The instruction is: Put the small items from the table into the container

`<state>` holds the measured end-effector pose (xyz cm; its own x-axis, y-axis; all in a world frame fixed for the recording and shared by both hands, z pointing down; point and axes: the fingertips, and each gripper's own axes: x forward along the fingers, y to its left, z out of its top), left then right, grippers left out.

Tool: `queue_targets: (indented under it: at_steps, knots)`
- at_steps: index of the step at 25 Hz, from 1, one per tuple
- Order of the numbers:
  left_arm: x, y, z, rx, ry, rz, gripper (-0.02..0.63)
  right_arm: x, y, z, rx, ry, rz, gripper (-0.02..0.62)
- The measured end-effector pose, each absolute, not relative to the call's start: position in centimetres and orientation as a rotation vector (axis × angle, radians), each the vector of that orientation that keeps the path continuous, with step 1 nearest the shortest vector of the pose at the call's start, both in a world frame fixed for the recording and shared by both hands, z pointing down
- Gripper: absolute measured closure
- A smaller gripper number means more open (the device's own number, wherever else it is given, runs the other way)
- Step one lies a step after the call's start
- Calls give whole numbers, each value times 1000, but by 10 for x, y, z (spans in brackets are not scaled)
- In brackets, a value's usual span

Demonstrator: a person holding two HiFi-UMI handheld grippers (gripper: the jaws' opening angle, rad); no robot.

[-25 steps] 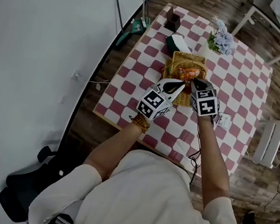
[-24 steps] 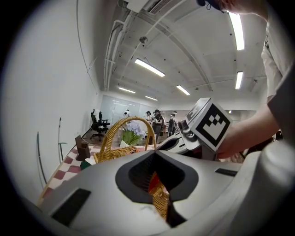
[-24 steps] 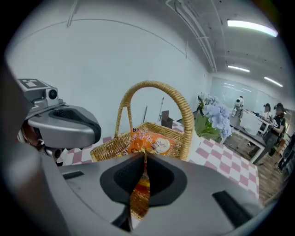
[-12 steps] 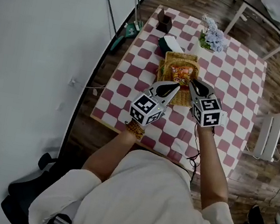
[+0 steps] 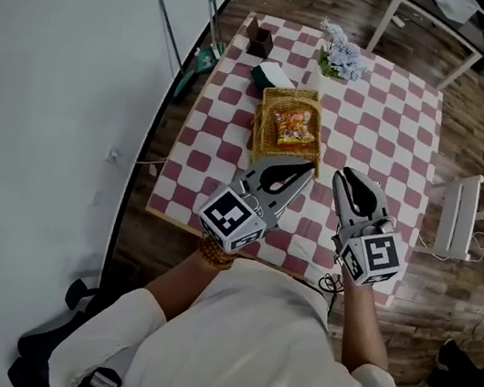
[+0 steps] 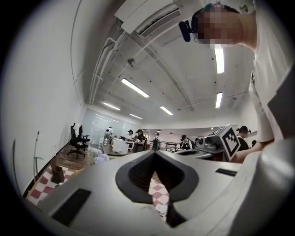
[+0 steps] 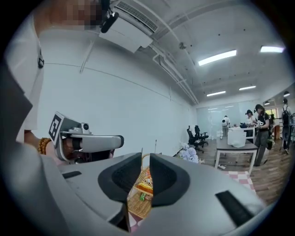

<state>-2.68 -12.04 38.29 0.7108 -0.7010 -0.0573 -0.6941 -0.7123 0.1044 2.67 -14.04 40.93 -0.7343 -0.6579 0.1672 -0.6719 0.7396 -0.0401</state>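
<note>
The orange snack packet (image 5: 292,127) lies inside the wicker basket (image 5: 268,151), which stands on the checked worktop (image 5: 385,120) towards its left side, in front of a dark green box (image 5: 269,75). A second ago both tools were down at the basket's near rim, right over the packet. Now they have lifted and drawn back towards the person, and they hang apart from the basket above the near part of the worktop.

The left hand-held gripper (image 5: 307,167) is clenched tip to tip with nothing in it. The right hand-held gripper (image 5: 344,175) stands released: there is a narrow slit between its jaws, through which only the distant basket and packet show.

I take this to mean the packet has been delivered and let go, so this item is done. The head view shows no other loose small item beside the basket, though the tools cover part of the cloth.

The basket is oblong. Its long axis runs roughly away from the person, with the far end leaning slightly to the left in the head view. The packet lies flat, face up, along the same line. I cannot tell which of its ends is the top.
</note>
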Motion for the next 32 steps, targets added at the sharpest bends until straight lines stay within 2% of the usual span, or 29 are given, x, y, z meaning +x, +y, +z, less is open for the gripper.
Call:
queue_targets:
  at_steps: [11,22,26,32]
  knots:
    - [22,-66,350,2897,-977,-140,577,78,-84,367,1265,-2792,18,518]
    - [28,-70,353,2892,-946,-142,577,84,-85,367,1283,-2773,-5,518]
    - [33,-90,369,2909,-960,-185,577,94,-98,388,1293,-2711,0,518]
    - [58,-127,427,2862,-907,-63,577,123,-134,462,1295,-2557,99,517]
